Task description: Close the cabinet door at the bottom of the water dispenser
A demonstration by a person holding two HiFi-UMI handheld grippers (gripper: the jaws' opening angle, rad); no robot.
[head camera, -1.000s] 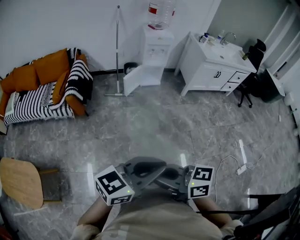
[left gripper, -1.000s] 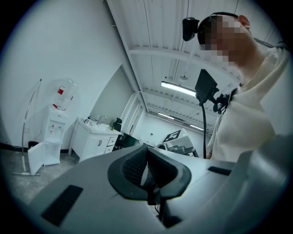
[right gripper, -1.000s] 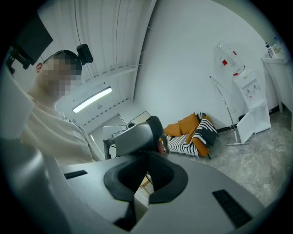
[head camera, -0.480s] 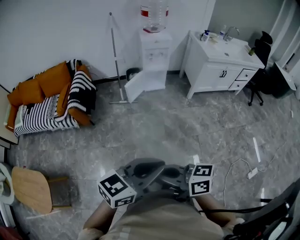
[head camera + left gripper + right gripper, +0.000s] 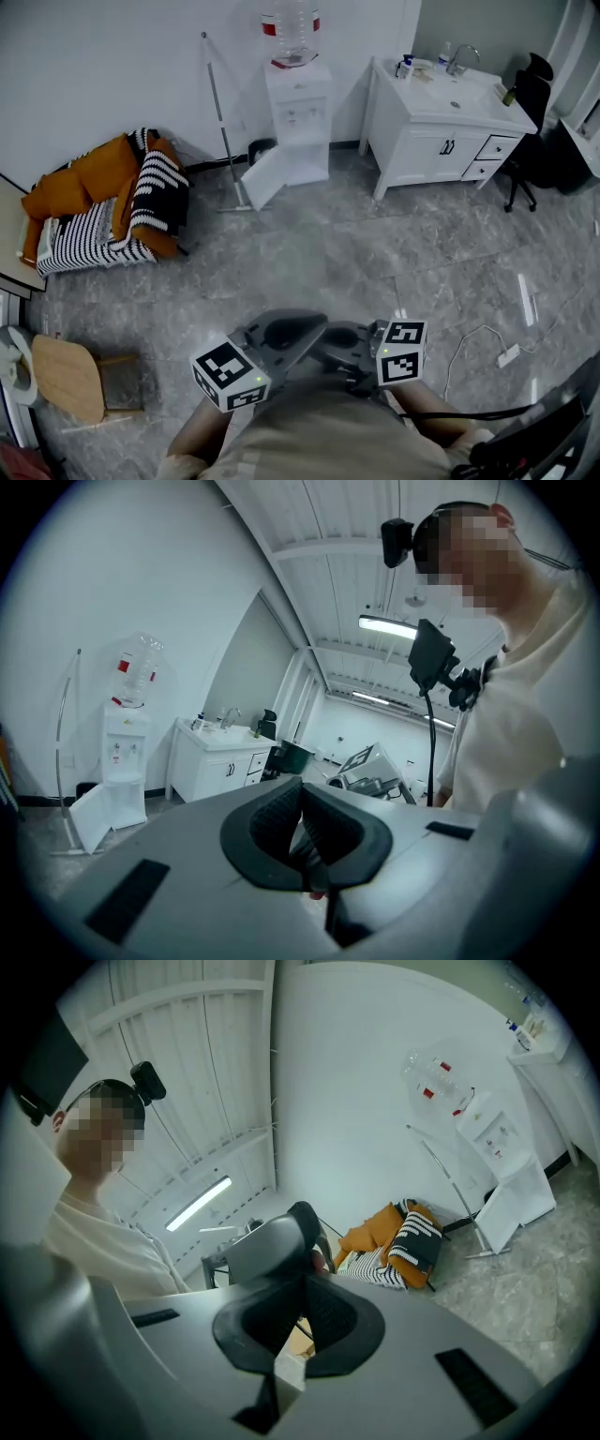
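Observation:
The white water dispenser stands against the far wall with a clear bottle on top. Its bottom cabinet door hangs wide open, swung out to the left. The left gripper view shows the dispenser and the open door far off; so does the right gripper view, with dispenser and door. Both grippers are held close to the person's body, far from the door. My left gripper is shut and empty. My right gripper is shut and empty too.
A mop leans on the wall left of the dispenser, a small dark bin beside it. A white sink cabinet and black chair stand right. A striped sofa and wooden stool lie left. A cable with plug strip crosses the floor.
The whole room has slid down and nearer in the head view as the person walks toward the dispenser. Both grippers keep their place before the body, still shut.

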